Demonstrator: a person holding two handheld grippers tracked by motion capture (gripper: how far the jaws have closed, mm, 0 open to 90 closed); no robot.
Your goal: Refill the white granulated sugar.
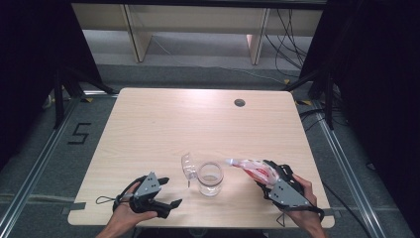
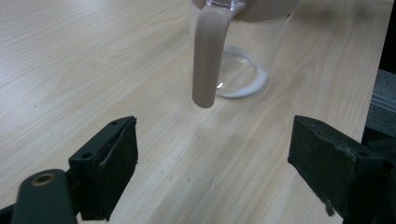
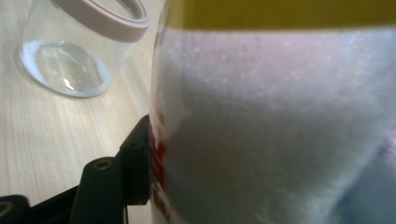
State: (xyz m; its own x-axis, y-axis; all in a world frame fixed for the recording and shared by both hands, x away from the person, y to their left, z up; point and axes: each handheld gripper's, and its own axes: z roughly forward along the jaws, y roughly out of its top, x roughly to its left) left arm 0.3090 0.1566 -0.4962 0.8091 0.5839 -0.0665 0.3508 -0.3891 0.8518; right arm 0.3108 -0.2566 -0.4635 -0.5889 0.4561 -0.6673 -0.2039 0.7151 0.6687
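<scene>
The right gripper (image 1: 263,174), held in the person's right hand (image 1: 302,208) at the near right of the table (image 1: 148,124), is clamped on a clear plastic bottle (image 1: 250,167); in the right gripper view one black jaw presses the bottle's wall (image 3: 280,130), with the other jaw hidden behind it. The bottle lies nearly level, its neck pointing toward a glass jar (image 1: 210,179) that stands upright near the table's front edge, a short way from the bottle's mouth and not touching it. The jar has a pale rim band (image 3: 105,16) and a hinged clear lid (image 1: 188,167) swung open to its left, with a pale strap (image 2: 205,56) hanging down its side in the left gripper view. The left gripper (image 1: 166,191), held in the left hand (image 1: 126,213), rests at the near left with its jaws spread wide and nothing between them, aimed at the jar from just beside it. Judged from this arrangement, the work is pouring from bottle into jar: the lid is already open and the bottle is grasped and tipped, but its mouth is not yet over the jar's opening, and the jar looks empty apart from a light glint at its base. The bottle carries a red-printed label (image 3: 156,140) below a yellow band (image 3: 280,11); the characters are too blurred to read. A dark figure resembling a "5" (image 1: 79,134) is marked on the floor left of the table.
</scene>
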